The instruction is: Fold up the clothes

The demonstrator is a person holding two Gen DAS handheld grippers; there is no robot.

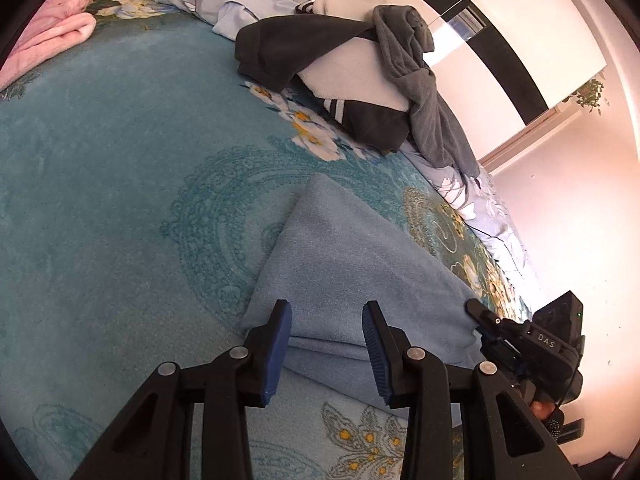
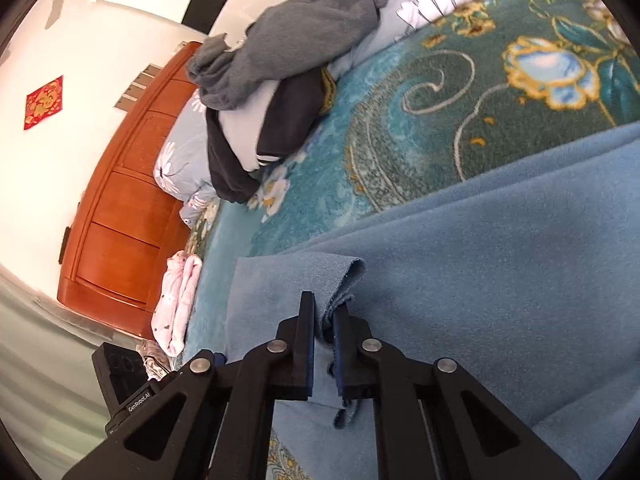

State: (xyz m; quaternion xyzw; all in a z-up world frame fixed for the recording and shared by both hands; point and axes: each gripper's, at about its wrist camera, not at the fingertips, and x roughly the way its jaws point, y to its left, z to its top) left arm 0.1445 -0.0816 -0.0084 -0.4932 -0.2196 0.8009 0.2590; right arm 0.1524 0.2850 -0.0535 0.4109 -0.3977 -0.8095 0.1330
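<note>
A light blue garment (image 1: 352, 264) lies partly folded on the teal floral bedspread (image 1: 120, 184). My left gripper (image 1: 326, 312) is open just above its near edge, jaws apart and empty. My right gripper (image 2: 325, 312) is shut on a bunched edge of the same blue garment (image 2: 500, 264), which fills the right of the right wrist view. The right gripper also shows in the left wrist view (image 1: 476, 308), at the garment's right edge.
A pile of dark grey, black and white clothes (image 1: 360, 64) sits at the far side of the bed, seen too in the right wrist view (image 2: 280, 64). A pink garment (image 1: 52, 40) lies far left. A wooden headboard (image 2: 128, 208) stands behind.
</note>
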